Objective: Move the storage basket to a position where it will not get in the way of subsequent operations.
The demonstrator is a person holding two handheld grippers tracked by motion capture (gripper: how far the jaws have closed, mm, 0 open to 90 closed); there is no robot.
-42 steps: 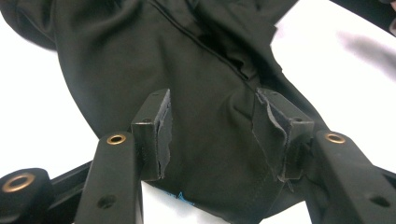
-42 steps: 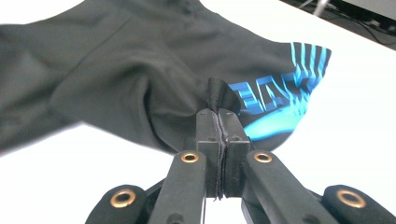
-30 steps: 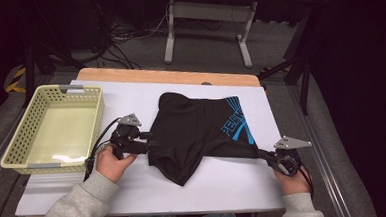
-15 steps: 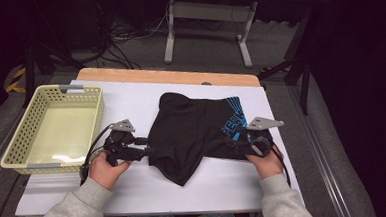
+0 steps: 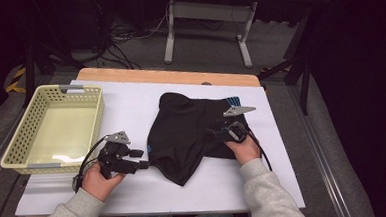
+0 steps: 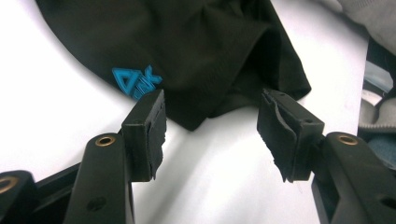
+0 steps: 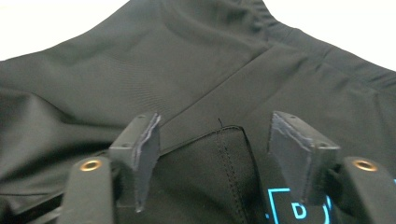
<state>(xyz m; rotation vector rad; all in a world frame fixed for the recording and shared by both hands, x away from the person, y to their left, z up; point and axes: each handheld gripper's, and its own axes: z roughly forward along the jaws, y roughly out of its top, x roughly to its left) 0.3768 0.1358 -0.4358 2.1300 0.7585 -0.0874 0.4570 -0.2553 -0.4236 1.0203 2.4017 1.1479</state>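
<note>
Lying mid-surface, black shorts (image 5: 187, 136); right gripper (image 7: 215, 140) jaws, just narrowing, gape over folded fabric; left gripper (image 6: 210, 121) jaws gape empty beside hem.

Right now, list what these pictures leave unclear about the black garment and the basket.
- Black garment: high view, its right edge is hidden under the right gripper and hand.
- Blue logo: left gripper view, partly behind a finger.
- Blue print: right gripper view, cut off by the bottom edge.
- Basket: high view, glare on its floor.
</note>
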